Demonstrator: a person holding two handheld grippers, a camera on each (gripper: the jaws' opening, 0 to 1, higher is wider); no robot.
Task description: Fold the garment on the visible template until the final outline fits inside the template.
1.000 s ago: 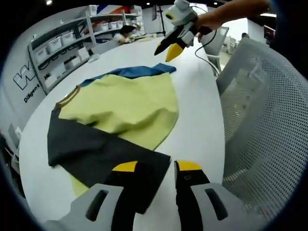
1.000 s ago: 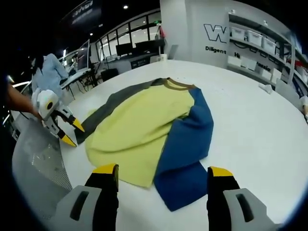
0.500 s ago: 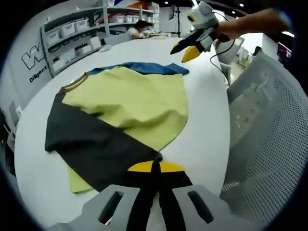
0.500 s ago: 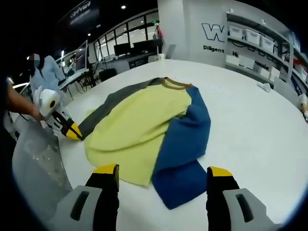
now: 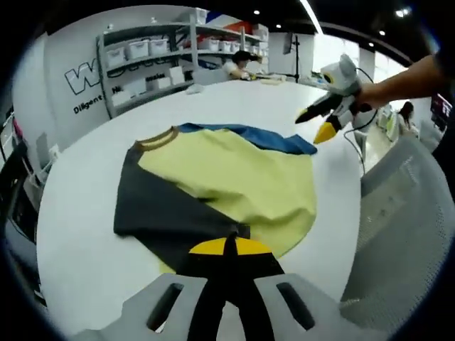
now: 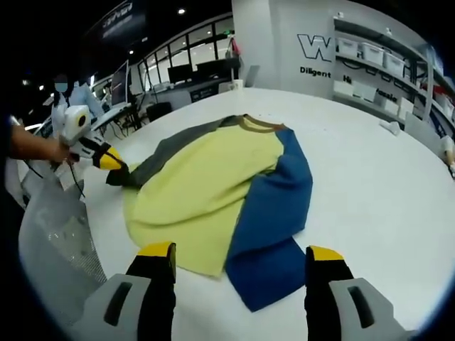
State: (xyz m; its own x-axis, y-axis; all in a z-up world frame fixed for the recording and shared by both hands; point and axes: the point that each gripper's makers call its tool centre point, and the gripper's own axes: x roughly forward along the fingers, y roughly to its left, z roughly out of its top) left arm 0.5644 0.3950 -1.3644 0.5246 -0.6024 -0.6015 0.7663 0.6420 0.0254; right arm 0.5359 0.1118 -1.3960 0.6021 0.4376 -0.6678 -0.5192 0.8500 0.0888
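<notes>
A shirt (image 5: 242,177) with a yellow body, a dark grey sleeve (image 5: 163,213) and a blue sleeve (image 5: 249,135) lies spread on the white table (image 5: 78,213). My left gripper (image 5: 227,246) is shut on the end of the dark grey sleeve. In the right gripper view the left gripper (image 6: 114,165) holds that sleeve end (image 6: 153,160) just off the table at the shirt's left side. My right gripper (image 6: 240,257) is open, hovering before the blue sleeve (image 6: 274,220) and the shirt's hem. In the left gripper view the right gripper (image 5: 314,125) hangs above the blue sleeve's end.
A grey mesh chair back (image 5: 405,234) stands close to the table edge beside me, also in the right gripper view (image 6: 57,241). Shelves with white bins (image 5: 153,50) line the far wall. A person sits at a far table (image 5: 238,64).
My left gripper, open a second ago, closed on the dark sleeve's end and has lifted it off the table. The right gripper stays open in nearly the same place.
</notes>
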